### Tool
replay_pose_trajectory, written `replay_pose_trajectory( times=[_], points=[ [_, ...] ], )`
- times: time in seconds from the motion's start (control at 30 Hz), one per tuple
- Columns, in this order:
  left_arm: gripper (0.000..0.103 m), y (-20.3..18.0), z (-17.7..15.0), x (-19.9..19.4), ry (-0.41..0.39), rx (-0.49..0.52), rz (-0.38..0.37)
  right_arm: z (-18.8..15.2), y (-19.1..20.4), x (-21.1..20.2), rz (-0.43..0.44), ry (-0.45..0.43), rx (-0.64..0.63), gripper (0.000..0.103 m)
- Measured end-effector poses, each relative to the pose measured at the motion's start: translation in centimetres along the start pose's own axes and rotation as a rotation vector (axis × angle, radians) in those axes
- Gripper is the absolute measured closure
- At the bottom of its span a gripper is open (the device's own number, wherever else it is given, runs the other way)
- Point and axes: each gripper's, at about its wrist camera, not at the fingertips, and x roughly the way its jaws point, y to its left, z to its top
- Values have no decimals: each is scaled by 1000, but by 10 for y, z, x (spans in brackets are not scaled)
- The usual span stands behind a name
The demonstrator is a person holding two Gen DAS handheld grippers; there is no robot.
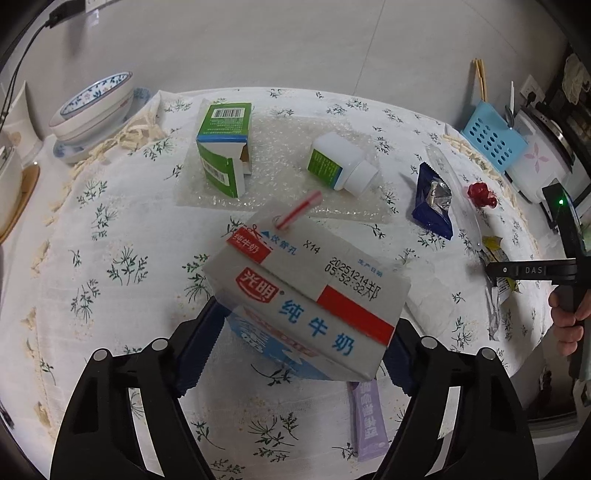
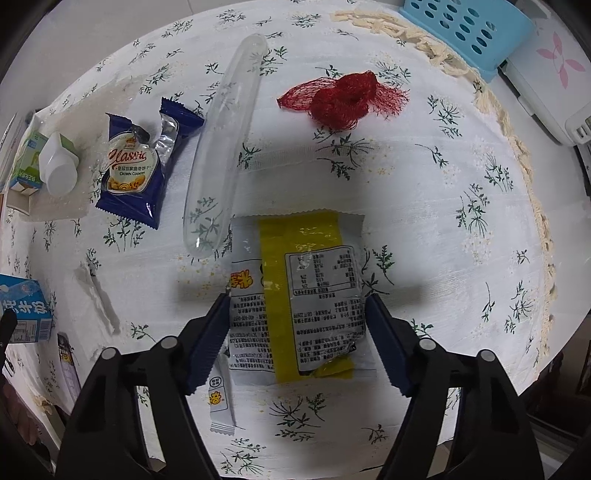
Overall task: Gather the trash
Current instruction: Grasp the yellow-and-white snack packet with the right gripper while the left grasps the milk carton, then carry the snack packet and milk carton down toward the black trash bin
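Holding a milk carton (image 1: 310, 299), my left gripper (image 1: 306, 332) has its jaws pressed against the carton's two sides, lifting it above the surface (image 1: 110, 229), which wears a white cloth printed with green sprigs. A red-striped straw (image 1: 297, 210) sticks out of the carton's top. Beyond the carton lie an opened green box (image 1: 223, 147) and a white bottle (image 1: 341, 164) on its side, both on a sheet of bubble wrap (image 1: 280, 201). To the carton's right sits a blue cookie wrapper (image 1: 430, 203). Under the carton's near edge lies a purple sachet (image 1: 369, 421).

My right gripper (image 2: 297, 332) has its jaws set wide, one on each side of a grey and yellow snack wrapper (image 2: 306, 295) lying flat on the cloth; I cannot tell whether they touch it. A small sachet (image 2: 219, 398) peeks out by this wrapper's left edge. Beyond the wrapper a clear plastic tube (image 2: 225, 147) lies lengthwise, with a bunched red net (image 2: 343, 99) to the right of it. A blue perforated basket (image 2: 469, 33) stands at the far right edge.
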Motion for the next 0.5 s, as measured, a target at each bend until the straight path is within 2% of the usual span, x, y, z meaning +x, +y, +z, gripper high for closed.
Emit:
replay_pose_trajectory(
  times=[0.1,0.37,0.5],
  points=[
    [27,-2,1,0,-1,16,-3,2,0,7,-5,16,22,38],
    [28,3,3,-6,-8,26,-18,7,-7,8,11,10,82,57],
    [28,8,3,-13,-13,25,-19,2,-8,-1,21,-3,112,59]
  ],
)
